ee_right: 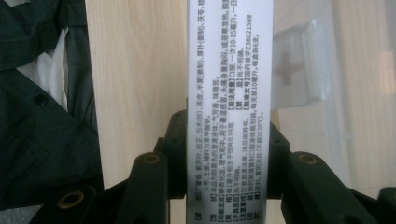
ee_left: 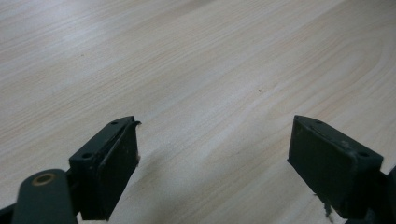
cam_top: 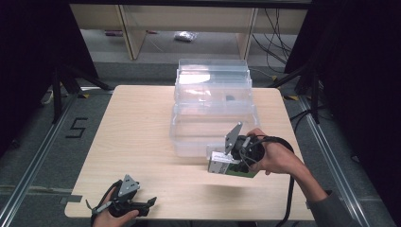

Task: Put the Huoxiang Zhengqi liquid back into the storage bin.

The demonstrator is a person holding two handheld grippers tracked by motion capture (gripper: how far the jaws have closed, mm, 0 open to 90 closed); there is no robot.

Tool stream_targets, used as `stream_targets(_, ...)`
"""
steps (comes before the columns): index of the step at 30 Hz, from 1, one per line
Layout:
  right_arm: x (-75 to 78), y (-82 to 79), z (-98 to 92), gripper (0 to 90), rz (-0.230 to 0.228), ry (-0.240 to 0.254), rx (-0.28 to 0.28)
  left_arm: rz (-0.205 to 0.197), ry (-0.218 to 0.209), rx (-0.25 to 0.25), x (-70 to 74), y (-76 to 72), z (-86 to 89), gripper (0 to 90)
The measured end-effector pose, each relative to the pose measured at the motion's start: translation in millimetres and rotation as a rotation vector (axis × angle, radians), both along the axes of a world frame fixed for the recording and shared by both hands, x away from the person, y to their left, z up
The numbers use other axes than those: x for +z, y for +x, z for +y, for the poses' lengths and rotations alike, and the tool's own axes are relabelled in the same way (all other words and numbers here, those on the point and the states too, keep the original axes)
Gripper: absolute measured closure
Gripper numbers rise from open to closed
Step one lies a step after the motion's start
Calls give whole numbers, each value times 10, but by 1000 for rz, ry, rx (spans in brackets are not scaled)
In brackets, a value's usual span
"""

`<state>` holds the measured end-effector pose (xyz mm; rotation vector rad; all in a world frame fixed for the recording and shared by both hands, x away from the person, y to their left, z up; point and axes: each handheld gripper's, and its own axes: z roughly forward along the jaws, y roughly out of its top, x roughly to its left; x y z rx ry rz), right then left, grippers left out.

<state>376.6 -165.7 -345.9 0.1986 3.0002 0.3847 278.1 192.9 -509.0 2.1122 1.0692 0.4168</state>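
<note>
The right claw (cam_top: 222, 163) is clamped on a small box (cam_top: 231, 166), white with a green band, and holds it just above the bench (cam_top: 137, 127) near the right edge. The box hangs just in front of the near wall of a clear plastic bin (cam_top: 213, 120) that stands open at the middle of the bench, its lid tipped up at the far side. A hand (cam_top: 279, 158) wraps the claw's body from the right, with a black cable trailing down past the sleeve.

In the right claw view the box (ee_right: 229, 107) rises straight between the two black jaws, which press on its two narrow sides. Its white face is covered in fine printed text. Beyond it, to the right, is a bin latch (ee_right: 299, 70) marked with a cross.

The left claw (cam_top: 142, 204) rests low at the near left corner of the bench, well apart from the box. In its own view its jaws stand wide apart over bare wood, with nothing between them.

The box looks like thin card: light, fairly stiff along its edges, but easy to dent on its broad faces. Its smooth print may slip. The grip across the narrow sides near one end seems sound, provided the squeeze stays gentle.
</note>
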Motion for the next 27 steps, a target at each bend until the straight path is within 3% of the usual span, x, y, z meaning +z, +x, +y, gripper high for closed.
stream_targets(1,51,34,19,642,5,13,14,2,-2,0,1,-2,2,154)
stream_targets(2,81,28,23,642,9,6,-25,6,3,-7,9,-1,10,154)
stream_targets(3,81,28,23,642,9,6,-25,6,3,-7,9,-1,10,154)
stream_targets(4,118,87,44,642,-5,5,14,6,4,-9,7,0,9,154)
stream_targets(5,139,76,55,643,7,5,-17,6,4,-9,7,0,9,154)
stream_targets(10,196,149,84,642,8,15,7,7,2,-8,7,-1,7,154)
stream_targets(14,265,189,94,643,7,12,-20,8,3,-9,10,-1,11,154)
stream_targets(15,295,232,106,643,-15,13,1,9,2,-7,12,-1,13,154)
stream_targets(19,355,261,131,644,-15,18,4,8,5,-7,13,3,20,154)
stream_targets(20,365,289,144,643,-23,23,25,5,1,-4,13,2,16,154)
stream_targets(21,392,291,160,643,-14,16,-4,5,3,-9,12,-3,14,154)
stream_targets(27,435,391,191,644,-8,3,2,-1,5,-4,9,0,13,154)
